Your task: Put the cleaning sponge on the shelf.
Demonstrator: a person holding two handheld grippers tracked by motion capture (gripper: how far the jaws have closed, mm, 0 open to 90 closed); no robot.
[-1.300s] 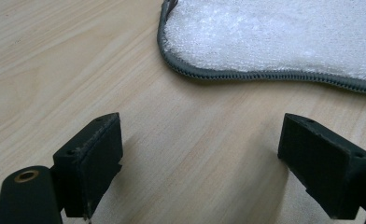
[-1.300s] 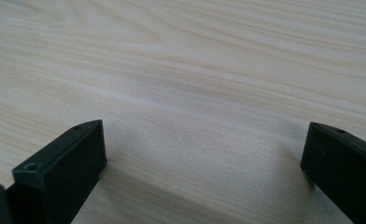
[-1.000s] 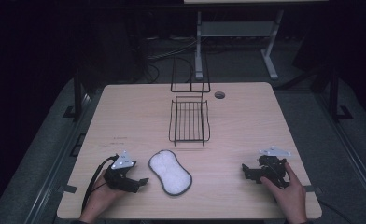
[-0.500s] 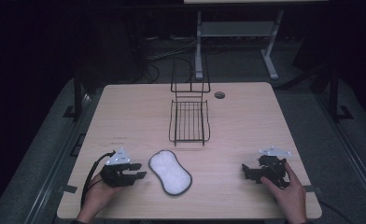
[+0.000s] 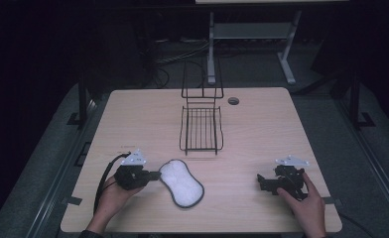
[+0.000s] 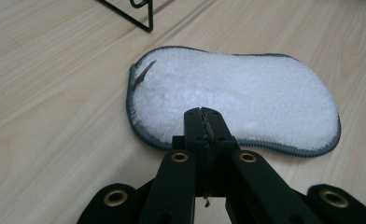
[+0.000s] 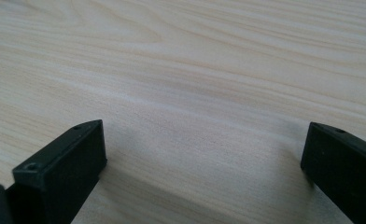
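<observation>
White grey-edged sponge pad (image 5: pixel 181 182) flat on table (image 5: pixel 262 129)

text: none legible | labels: none | numbers: none | signs: none

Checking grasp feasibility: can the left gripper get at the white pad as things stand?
Probably yes. The left gripper sits at the white pad's near edge with nothing between them, but its jaws are shut, so it would need to open before it could pinch the edge.
</observation>
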